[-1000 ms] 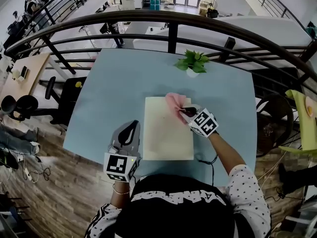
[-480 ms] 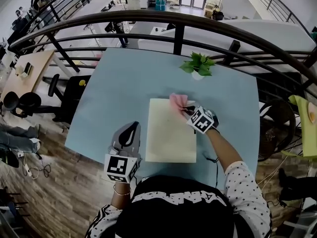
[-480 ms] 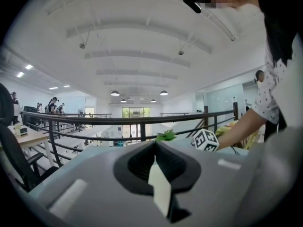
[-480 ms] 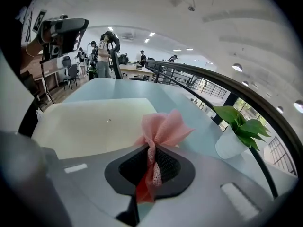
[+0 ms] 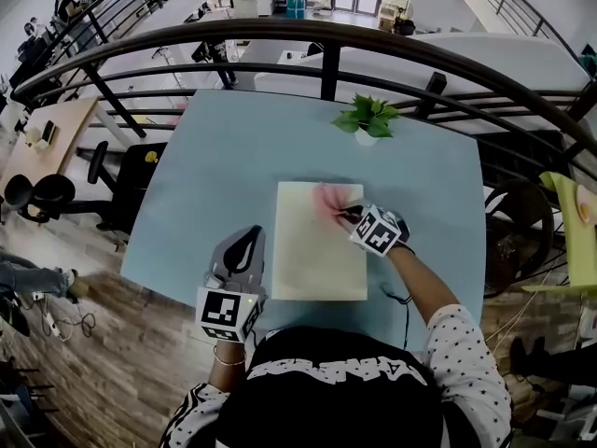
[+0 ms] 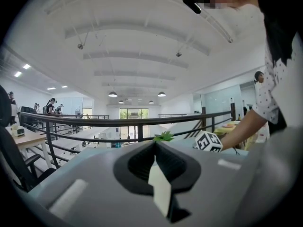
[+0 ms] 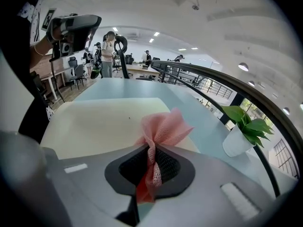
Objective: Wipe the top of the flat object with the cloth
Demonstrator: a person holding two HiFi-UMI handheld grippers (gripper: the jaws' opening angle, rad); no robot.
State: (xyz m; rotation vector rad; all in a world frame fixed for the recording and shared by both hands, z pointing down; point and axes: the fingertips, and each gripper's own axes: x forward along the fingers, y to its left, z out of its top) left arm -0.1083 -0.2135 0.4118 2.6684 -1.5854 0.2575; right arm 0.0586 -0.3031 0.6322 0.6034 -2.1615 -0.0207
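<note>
A cream flat board [image 5: 317, 241] lies on the light blue table [image 5: 205, 175]. The pink cloth [image 5: 331, 197] rests on the board's far right corner, bunched and fanned out; in the right gripper view the pink cloth [image 7: 163, 129] runs back between the jaws. My right gripper [image 5: 350, 215] is shut on it, just at the board's right edge. My left gripper [image 5: 244, 247] hangs off the board's left side near the table's front edge, tilted up, shut with nothing in it. In the left gripper view its jaws meet, and the left gripper [image 6: 156, 174] points at the railing.
A small potted plant [image 5: 365, 119] stands behind the board, also seen as the plant [image 7: 244, 126] at the right. A dark metal railing [image 5: 326, 40] curves round the table's far side. A black cable [image 5: 396, 299] trails by the board's near right corner.
The right gripper has slid the cloth a little toward me and to the left over the board's far right corner. The left gripper has stayed where it was.
</note>
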